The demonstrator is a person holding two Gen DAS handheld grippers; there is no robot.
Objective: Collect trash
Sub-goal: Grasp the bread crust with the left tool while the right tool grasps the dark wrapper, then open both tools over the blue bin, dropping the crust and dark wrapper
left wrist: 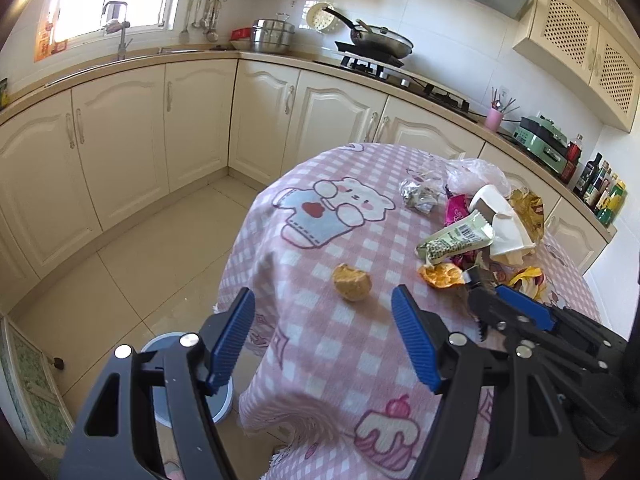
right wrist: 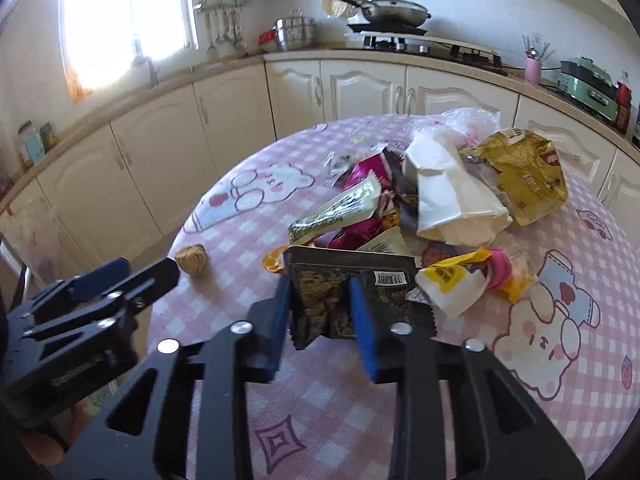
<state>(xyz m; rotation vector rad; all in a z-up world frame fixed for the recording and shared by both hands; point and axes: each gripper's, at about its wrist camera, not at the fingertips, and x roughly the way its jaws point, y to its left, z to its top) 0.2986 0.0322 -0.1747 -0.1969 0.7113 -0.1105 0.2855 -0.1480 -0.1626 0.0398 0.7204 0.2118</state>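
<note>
In the left wrist view, the left gripper (left wrist: 324, 312) is filling the bottom of the frame with its blue pads standing wide apart and nothing between them. Just beyond the gap, a round yellowish food scrap (left wrist: 352, 282) is lying alone on the pink checked tablecloth (left wrist: 320, 208). In the right half of the frame, a trash pile (left wrist: 476, 216) is sitting on the cloth: a green and white wrapper (left wrist: 456, 240), a crushed white paper cup (left wrist: 500, 220), a yellow bag (left wrist: 528, 208) and an orange peel (left wrist: 440, 274). At the lower right, the right gripper (left wrist: 500, 300) is reaching in toward the near edge of that pile. A grey-lidded bin (left wrist: 168, 344) is showing on the floor at the lower left, partly hidden behind the left finger.

In the right wrist view, the right gripper (right wrist: 320, 304) is pinching a black snack wrapper (right wrist: 332, 300) between its blue pads at lower centre, the foil crumpling between them. The pile is spreading across the upper right behind it, the paper cup on top. The left gripper is showing at the left edge, its tip just beside the food scrap.
</note>
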